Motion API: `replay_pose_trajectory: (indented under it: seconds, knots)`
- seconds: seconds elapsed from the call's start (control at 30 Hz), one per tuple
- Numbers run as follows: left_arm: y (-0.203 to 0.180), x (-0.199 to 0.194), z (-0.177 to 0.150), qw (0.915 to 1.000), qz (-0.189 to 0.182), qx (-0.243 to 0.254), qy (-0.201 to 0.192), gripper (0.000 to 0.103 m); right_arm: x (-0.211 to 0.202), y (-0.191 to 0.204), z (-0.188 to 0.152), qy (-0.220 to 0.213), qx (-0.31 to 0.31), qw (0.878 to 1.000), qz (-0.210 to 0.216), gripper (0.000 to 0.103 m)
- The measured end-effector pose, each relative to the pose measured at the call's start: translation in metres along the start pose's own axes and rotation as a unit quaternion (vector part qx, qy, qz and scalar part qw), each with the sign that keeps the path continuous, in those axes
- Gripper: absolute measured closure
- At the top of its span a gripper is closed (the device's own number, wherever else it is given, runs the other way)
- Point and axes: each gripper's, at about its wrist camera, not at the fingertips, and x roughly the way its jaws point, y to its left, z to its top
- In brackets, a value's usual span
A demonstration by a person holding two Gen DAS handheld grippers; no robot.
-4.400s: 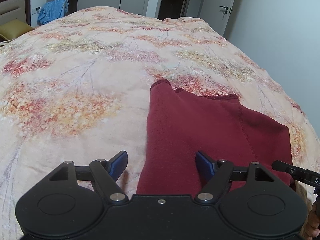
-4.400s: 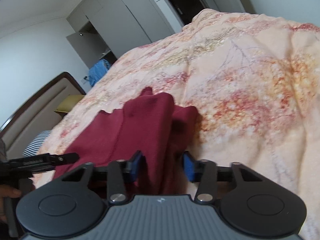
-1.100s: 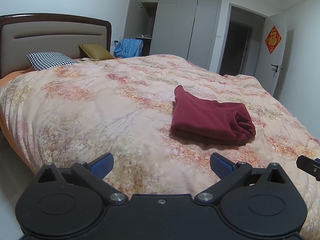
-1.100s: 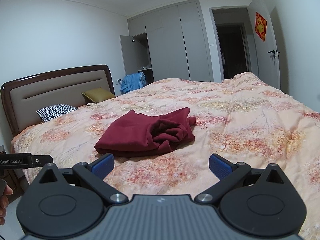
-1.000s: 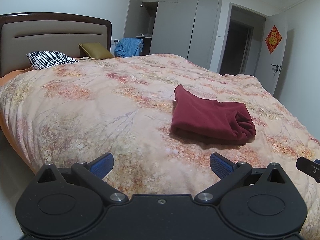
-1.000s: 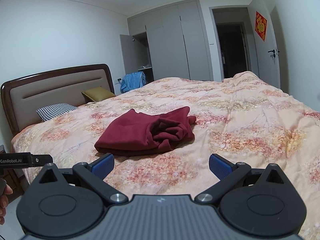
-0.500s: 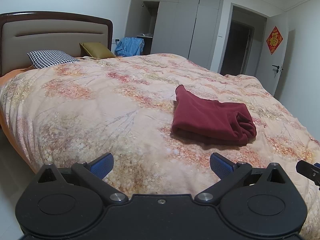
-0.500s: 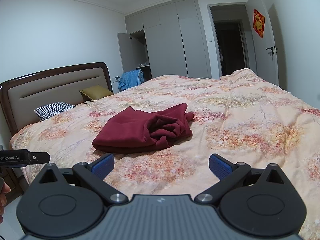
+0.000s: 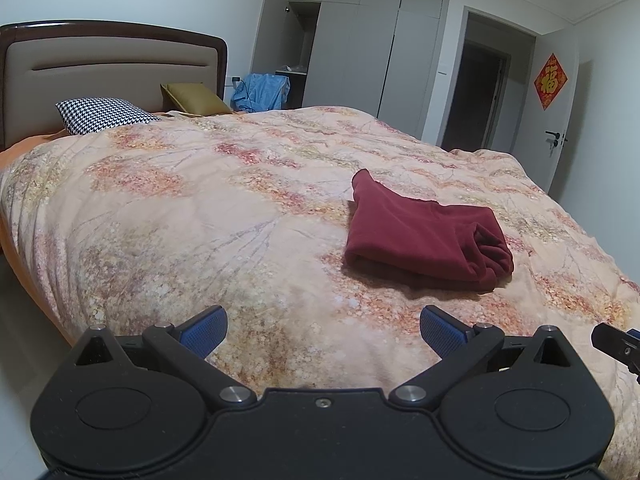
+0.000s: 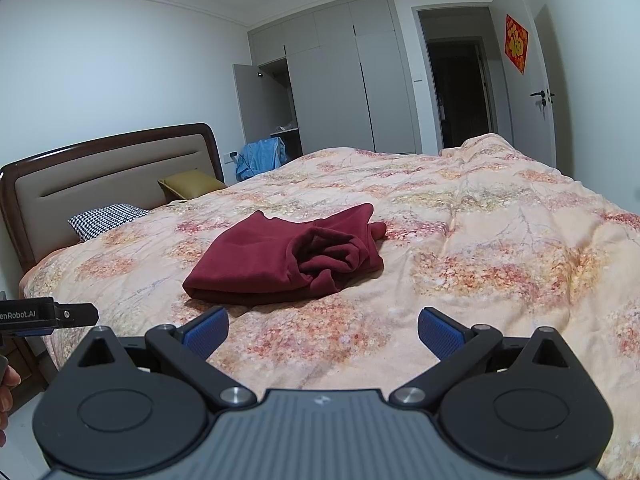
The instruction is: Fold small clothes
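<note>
A dark red garment (image 9: pixel 424 236) lies folded into a compact bundle on the floral bedspread (image 9: pixel 200 216), its rolled open end toward the right. It also shows in the right wrist view (image 10: pixel 288 258). My left gripper (image 9: pixel 323 330) is open and empty, held back from the garment near the bed's front edge. My right gripper (image 10: pixel 323 330) is open and empty, also well short of the garment. A tip of the right gripper shows at the left wrist view's right edge (image 9: pixel 616 346).
A headboard (image 9: pixel 108 76), a houndstooth pillow (image 9: pixel 104 114) and an olive cushion (image 9: pixel 192 98) are at the bed's head. Blue clothing (image 9: pixel 262 92) hangs by the open wardrobe (image 9: pixel 360 40). A dark doorway (image 9: pixel 476 92) is at the far right.
Since 4.4 s ago both grippers let go of the garment and drew back from the bed. Over the last second the views barely shift.
</note>
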Motion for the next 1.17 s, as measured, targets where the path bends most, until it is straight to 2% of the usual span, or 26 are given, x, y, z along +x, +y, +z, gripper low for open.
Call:
replay_pose_trajectory:
  seconds: [0.47,0.83,1.17]
  knots:
    - [-0.004,0.002,0.001,1.0000,-0.003,0.001,0.006,0.001,0.001,0.003,-0.003,0.003,-0.005,1.000,-0.001,0.000]
    - [-0.012,0.018,-0.001,0.9990,0.011,0.002,0.043,0.001,0.010,-0.001,-0.006,0.018,0.000,1.000,-0.004,0.000]
    - [-0.018,0.026,-0.003,0.9986,0.007,0.006,0.052,0.001,0.017,-0.007,-0.008,0.028,0.011,1.000,-0.007,0.000]
